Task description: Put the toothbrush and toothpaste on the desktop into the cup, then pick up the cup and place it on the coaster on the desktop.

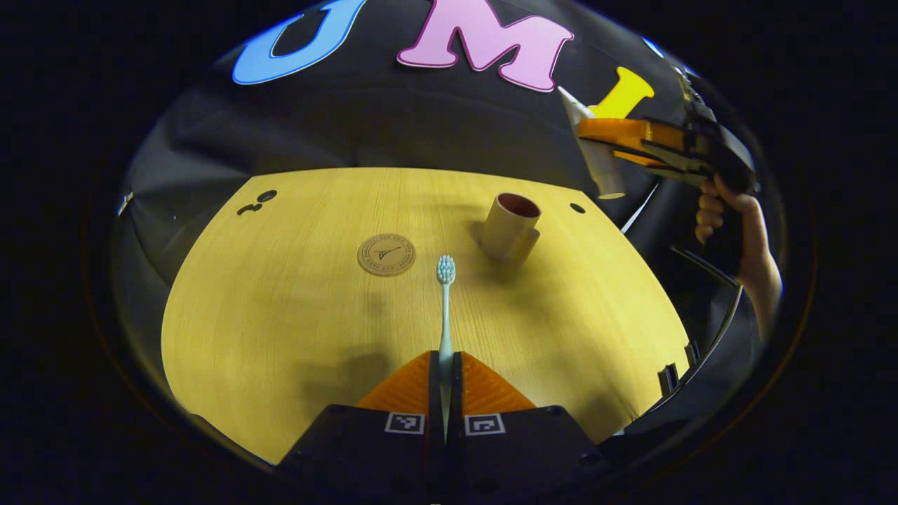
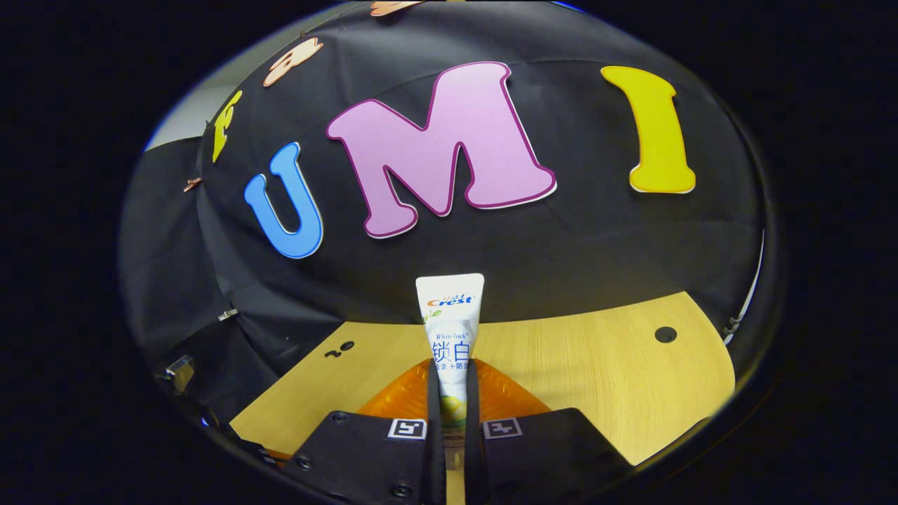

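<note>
Left tongs (image 1: 445, 375) clamped on light, stiff toothbrush (image 1: 445, 294) by handle end, over desk (image 1: 280, 315) front edge; right tongs (image 2: 453, 393) pinching soft toothpaste (image 2: 450, 330) low down; cup (image 1: 511, 228) upright toward far right corner, beside coaster (image 1: 386, 254)

bare desktop (image 1: 280, 337) lies wide around the cup (image 1: 511, 226); only the coaster (image 1: 386, 254) sits near, to its left.

Pale blue plastic toothbrush (image 1: 445, 308) with white-and-blue bristles. Beige cylindrical cup (image 1: 510, 229), dark red-brown interior. Round tan coaster (image 1: 386, 254), dark printed emblem, on the yellow wood-grain desktop (image 1: 280, 315).
</note>
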Motion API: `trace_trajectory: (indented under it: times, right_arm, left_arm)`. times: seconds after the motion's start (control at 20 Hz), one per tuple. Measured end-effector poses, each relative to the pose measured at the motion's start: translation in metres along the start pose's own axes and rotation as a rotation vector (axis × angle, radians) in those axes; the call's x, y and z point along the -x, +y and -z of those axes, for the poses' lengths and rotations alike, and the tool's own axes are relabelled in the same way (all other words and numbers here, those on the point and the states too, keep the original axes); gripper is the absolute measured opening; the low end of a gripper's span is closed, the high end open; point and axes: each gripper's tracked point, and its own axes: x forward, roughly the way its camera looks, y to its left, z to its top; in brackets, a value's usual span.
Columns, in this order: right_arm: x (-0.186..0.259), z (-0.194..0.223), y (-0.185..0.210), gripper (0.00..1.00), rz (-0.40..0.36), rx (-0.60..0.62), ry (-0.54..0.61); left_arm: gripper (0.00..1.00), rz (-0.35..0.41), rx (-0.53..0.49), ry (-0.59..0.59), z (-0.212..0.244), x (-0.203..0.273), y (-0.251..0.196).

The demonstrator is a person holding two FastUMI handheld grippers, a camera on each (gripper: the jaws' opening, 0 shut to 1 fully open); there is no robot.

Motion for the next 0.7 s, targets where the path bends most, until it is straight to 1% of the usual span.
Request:
trace_trajectory:
  times: [0.1,0.25,0.4,0.5,0.7]
  right_arm:
    - [-0.02,0.01,-0.005,0.14,-0.003,0.004,0.002]
    - [-0.046,0.019,-0.003,0.14,-0.04,-0.014,-0.013]
    - [-0.07,0.023,-0.005,0.14,-0.062,0.013,-0.057]
    - [-0.082,0.034,-0.009,0.14,-0.076,0.019,-0.056]
    - [-0.097,0.061,-0.021,0.14,-0.063,0.069,-0.04]
  left_arm:
    - [0.06,-0.015,-0.012,-0.009,0.0,-0.005,0.0]
    - [0.07,0.012,-0.01,-0.031,-0.008,-0.01,-0.015]
    - [0.07,0.029,-0.002,-0.047,-0.017,-0.013,-0.028]
    - [0.07,0.032,0.006,-0.051,-0.023,-0.016,-0.033]
    - [0.06,0.023,0.032,-0.076,-0.039,-0.018,-0.04]
